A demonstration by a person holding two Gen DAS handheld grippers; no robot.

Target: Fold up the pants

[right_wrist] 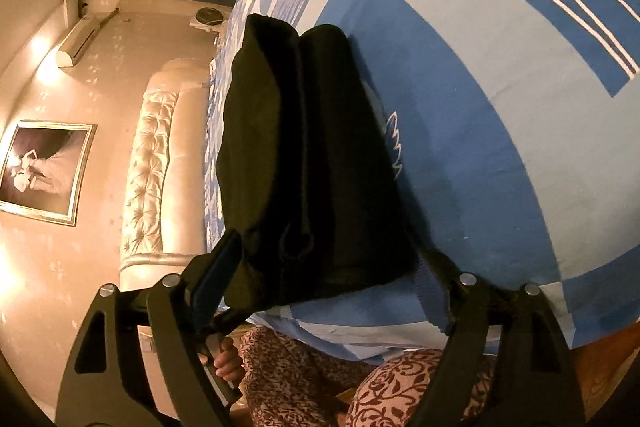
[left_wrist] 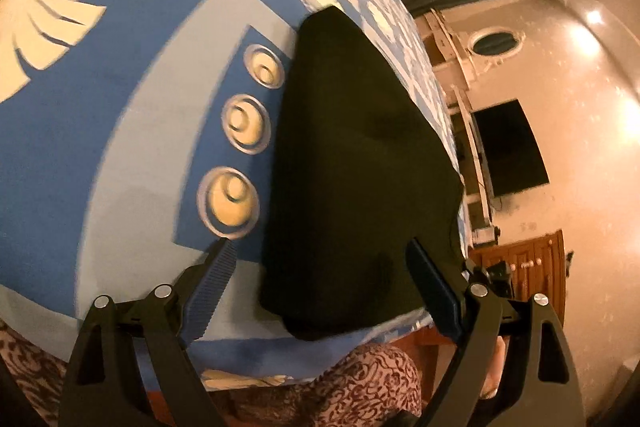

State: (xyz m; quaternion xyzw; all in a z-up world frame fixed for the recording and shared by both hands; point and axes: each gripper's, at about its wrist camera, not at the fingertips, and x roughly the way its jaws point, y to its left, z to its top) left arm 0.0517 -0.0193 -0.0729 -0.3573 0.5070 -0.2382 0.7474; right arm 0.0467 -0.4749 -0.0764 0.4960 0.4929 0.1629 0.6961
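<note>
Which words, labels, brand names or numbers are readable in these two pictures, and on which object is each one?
None can be read.
The black pants show no label or print.
The blue bedsheet has only shapes and circles, no letters.
The framed picture on the wall shows no writing.

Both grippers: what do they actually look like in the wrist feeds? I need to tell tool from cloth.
The left gripper and right gripper match: matte black angular linkage arms with triangular cut-outs and round silver pivot pins. Each finger carries a dark blue pad with fine ribbing. No cables or markings show. The pads differ from the black pants only by their blue tint and ridges.
</note>
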